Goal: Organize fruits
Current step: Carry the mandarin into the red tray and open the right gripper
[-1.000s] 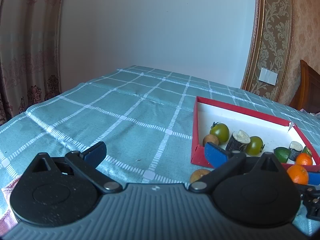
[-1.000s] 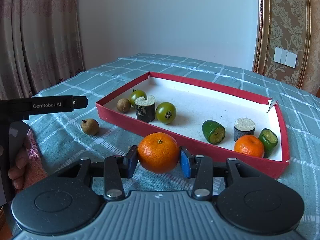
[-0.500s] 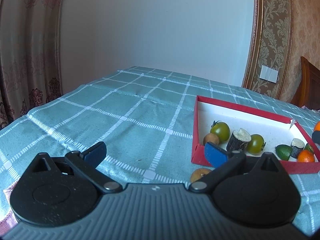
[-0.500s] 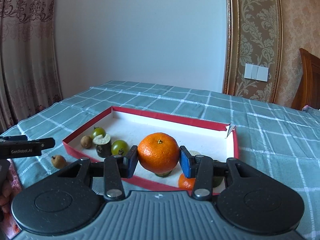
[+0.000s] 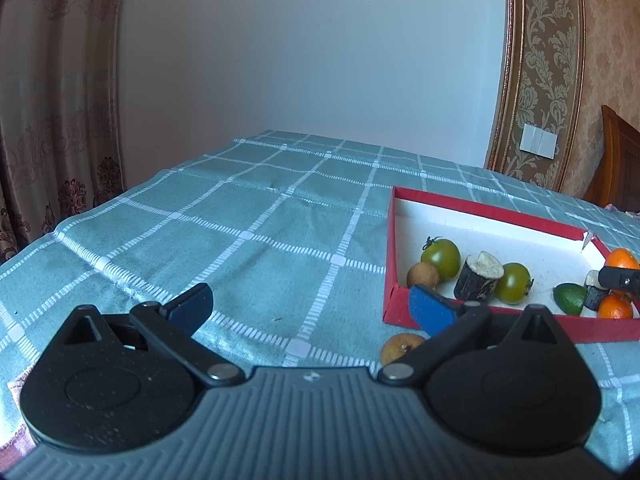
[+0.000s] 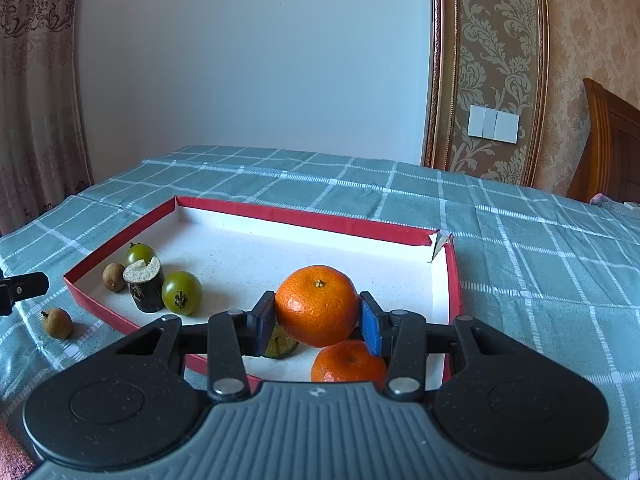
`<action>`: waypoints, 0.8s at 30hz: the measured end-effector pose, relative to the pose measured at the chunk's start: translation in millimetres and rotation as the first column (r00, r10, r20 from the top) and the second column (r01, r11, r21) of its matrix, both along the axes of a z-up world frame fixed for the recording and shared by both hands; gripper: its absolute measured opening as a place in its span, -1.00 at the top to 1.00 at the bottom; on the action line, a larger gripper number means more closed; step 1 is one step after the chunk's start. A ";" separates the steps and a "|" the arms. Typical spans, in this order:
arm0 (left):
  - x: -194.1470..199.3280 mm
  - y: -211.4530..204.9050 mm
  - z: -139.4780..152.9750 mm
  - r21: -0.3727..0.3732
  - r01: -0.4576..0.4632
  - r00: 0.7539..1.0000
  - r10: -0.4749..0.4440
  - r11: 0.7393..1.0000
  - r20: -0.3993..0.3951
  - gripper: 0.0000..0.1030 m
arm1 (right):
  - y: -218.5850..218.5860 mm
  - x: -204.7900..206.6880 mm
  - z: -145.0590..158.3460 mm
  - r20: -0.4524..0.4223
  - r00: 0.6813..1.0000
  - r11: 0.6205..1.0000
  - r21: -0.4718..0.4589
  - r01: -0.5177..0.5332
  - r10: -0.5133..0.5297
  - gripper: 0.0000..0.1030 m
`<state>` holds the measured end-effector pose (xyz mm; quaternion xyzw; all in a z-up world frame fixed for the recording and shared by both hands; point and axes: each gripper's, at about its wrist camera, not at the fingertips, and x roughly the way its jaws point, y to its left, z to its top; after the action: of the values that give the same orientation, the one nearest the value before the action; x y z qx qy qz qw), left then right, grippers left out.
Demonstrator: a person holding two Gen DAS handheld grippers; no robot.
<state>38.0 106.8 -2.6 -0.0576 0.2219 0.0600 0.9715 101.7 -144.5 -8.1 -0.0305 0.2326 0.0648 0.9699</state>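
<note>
My right gripper (image 6: pixel 317 322) is shut on an orange mandarin (image 6: pixel 317 306), held above the near right part of the red-walled tray (image 6: pixel 304 216). Below it in the tray lie a second mandarin (image 6: pixel 348 362) and a green fruit piece (image 6: pixel 282 346). At the tray's left end sit two green tomatoes (image 6: pixel 182 293), a dark sugarcane stub (image 6: pixel 145 286) and a brown longan (image 6: pixel 114 277). Another brown longan (image 6: pixel 57 323) lies on the cloth outside the tray. My left gripper (image 5: pixel 310 306) stands open over the cloth, with that loose longan (image 5: pixel 400 348) just beneath its right finger.
A teal checked tablecloth (image 5: pixel 240 240) covers the table. Curtains hang at the left, a white wall stands behind, and a wooden chair (image 6: pixel 612 148) is at the far right. The tray (image 5: pixel 480 206) sits to the right in the left wrist view.
My right gripper has carried the mandarin from in front of the tray's near wall to over the tray's right part. The left gripper has stayed put.
</note>
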 end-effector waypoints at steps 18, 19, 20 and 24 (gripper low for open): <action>2.4 -5.8 -0.6 0.040 -0.006 1.000 0.006 0.999 -0.013 -1.00 | -10.3 11.1 -8.8 -0.013 1.000 0.999 0.044 0.020 -0.019 -0.04; 2.8 -5.4 -0.7 0.039 -0.005 1.000 0.005 0.999 -0.015 -1.00 | -12.1 10.2 -8.1 -0.010 1.000 0.998 0.051 0.025 -0.025 -0.12; 3.2 -5.1 -0.9 0.039 -0.004 1.000 0.005 0.999 -0.018 -1.00 | -13.5 8.5 -7.2 -0.009 0.999 0.998 0.054 0.032 -0.031 -0.17; 4.1 -4.7 -0.9 0.037 0.017 0.999 -0.016 0.999 -0.031 -1.00 | -23.1 -4.3 -0.5 0.017 0.999 0.995 0.094 0.043 -0.045 -0.37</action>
<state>42.0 102.1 -3.5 -0.0370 0.2362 0.0570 0.9693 97.5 -167.6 -8.6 0.0193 0.2207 0.0540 0.9737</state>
